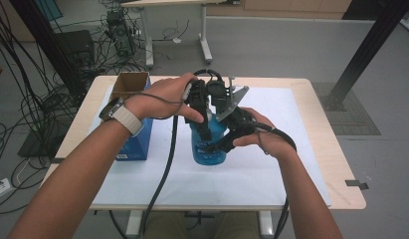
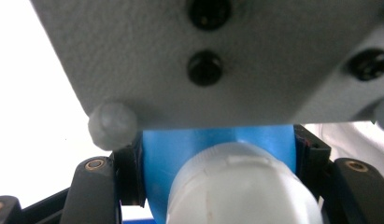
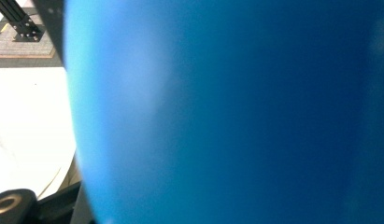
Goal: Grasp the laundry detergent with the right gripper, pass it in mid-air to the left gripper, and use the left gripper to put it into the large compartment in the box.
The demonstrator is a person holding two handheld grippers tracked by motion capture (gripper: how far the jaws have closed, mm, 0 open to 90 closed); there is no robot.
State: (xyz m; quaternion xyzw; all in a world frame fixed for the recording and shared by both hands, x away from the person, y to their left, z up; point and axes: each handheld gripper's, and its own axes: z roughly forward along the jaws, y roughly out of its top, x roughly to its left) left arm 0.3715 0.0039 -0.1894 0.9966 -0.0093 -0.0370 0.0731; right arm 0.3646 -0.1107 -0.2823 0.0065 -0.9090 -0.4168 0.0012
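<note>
Forearms are coming in from the bottom of the high view, and I'm working both tongs at a blue bottle (image 1: 208, 144) standing upright mid-surface on the white sheet (image 1: 271, 164). I'm clamping the left tongs (image 1: 201, 117) on its upper part: in the left gripper view the black jaws are pressing the blue neck (image 2: 217, 144) from both sides, just behind the white cap (image 2: 241, 186). I'm holding the right tongs (image 1: 227, 142) against the bottle's side; the blue wall (image 3: 227, 112) is looming close and blurred in the right gripper view, so I cannot tell how wide those jaws are standing. Left of the bottle, an open blue carton (image 1: 135, 119) is sitting near the surface (image 1: 316, 129) edge.
</note>
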